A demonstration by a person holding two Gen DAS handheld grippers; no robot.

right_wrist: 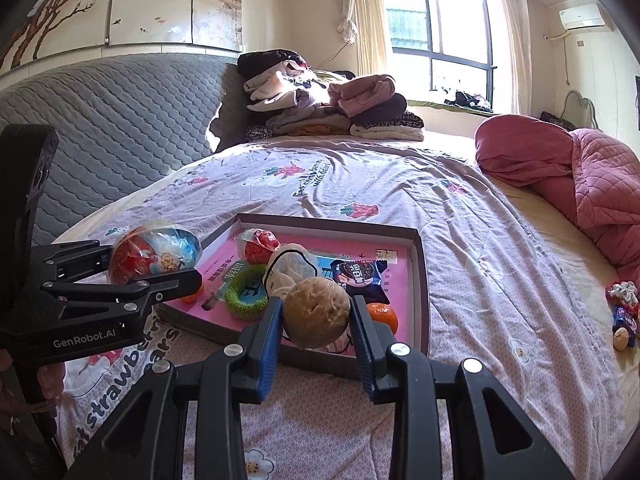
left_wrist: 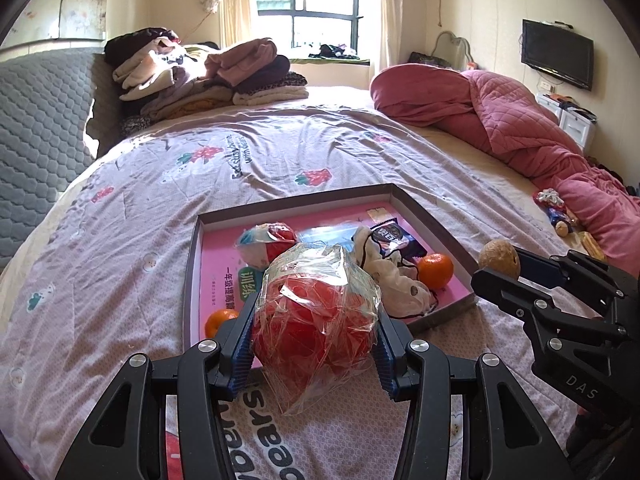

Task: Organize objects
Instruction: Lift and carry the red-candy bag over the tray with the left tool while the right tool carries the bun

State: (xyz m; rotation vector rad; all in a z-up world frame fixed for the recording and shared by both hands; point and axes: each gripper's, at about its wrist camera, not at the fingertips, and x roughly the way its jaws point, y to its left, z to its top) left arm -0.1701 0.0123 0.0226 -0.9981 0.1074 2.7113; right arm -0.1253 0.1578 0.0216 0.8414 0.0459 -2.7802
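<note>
Holding a red ball wrapped in clear plastic [left_wrist: 316,312], the left gripper [left_wrist: 316,344] has its blue pads pressed on both sides of it, above the near edge of the tray [left_wrist: 436,224]. The right gripper [right_wrist: 316,336] is closed on a brown round ball [right_wrist: 316,312], which hangs just in front of its fingers, also over the near wall of the tray.

The wrapped ball looks light and a little soft, I think, and its loose film is probably slippery; the pads should take it across the widest middle, not on the crinkled film alone. The brown ball seems firmer and rough on the surface, so a grip on its middle should hold well. Both look not fragile.

The tray is a shallow box with a pink bottom, lying on the bedsheet [left_wrist: 120,240]. Ahead of the right gripper it contains a green ring [right_wrist: 244,292], a dark snack packet [right_wrist: 360,276], a white cloth item [right_wrist: 288,272], a small wrapped red ball [right_wrist: 258,246] and an orange [right_wrist: 382,316]. A second orange [left_wrist: 220,320] sits just left of the left gripper, in the near corner.
</note>
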